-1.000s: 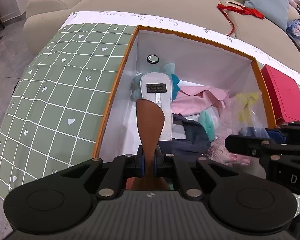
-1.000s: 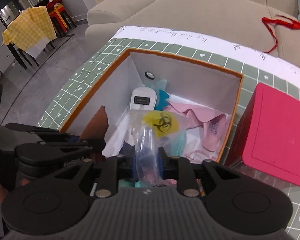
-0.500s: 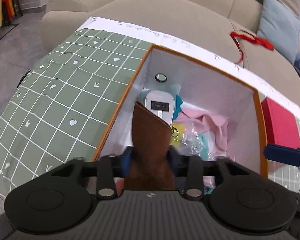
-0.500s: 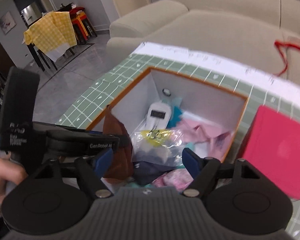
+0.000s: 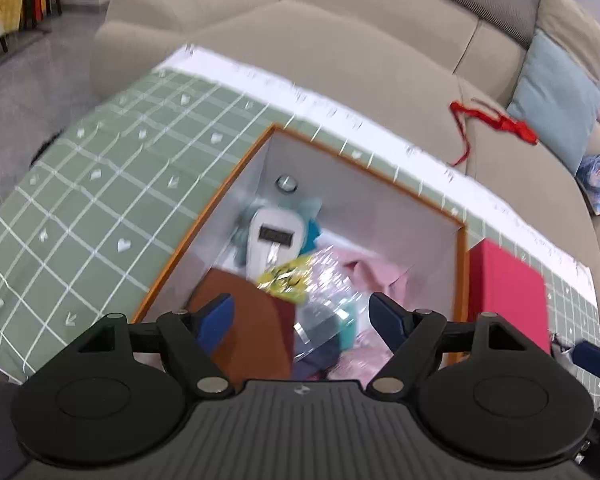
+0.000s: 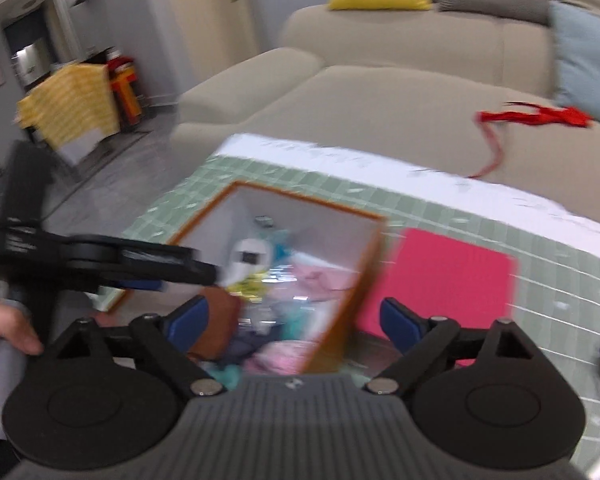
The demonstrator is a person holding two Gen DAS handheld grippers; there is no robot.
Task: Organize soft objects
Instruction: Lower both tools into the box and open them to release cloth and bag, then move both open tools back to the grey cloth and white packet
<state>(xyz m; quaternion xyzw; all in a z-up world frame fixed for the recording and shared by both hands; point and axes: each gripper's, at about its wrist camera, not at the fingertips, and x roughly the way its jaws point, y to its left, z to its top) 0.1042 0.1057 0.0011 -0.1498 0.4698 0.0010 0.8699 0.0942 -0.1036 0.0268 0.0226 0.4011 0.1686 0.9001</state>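
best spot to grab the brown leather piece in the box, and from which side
Grip the upper edge of the brown leather piece, coming from above. It leans upright against the near-left wall of the box, so that thin edge is the exposed part; its lower end is hidden.

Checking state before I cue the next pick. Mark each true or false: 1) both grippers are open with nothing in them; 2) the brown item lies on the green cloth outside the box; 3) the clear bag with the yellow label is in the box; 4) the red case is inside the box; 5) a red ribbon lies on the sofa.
1) True: the left gripper and right gripper stand open and empty, their jaws having just been opening.
2) False: the brown item is inside the box.
3) True: the clear bag lies among the soft things.
4) False: the red case sits beside the box on the green cloth.
5) True: red ribbon.
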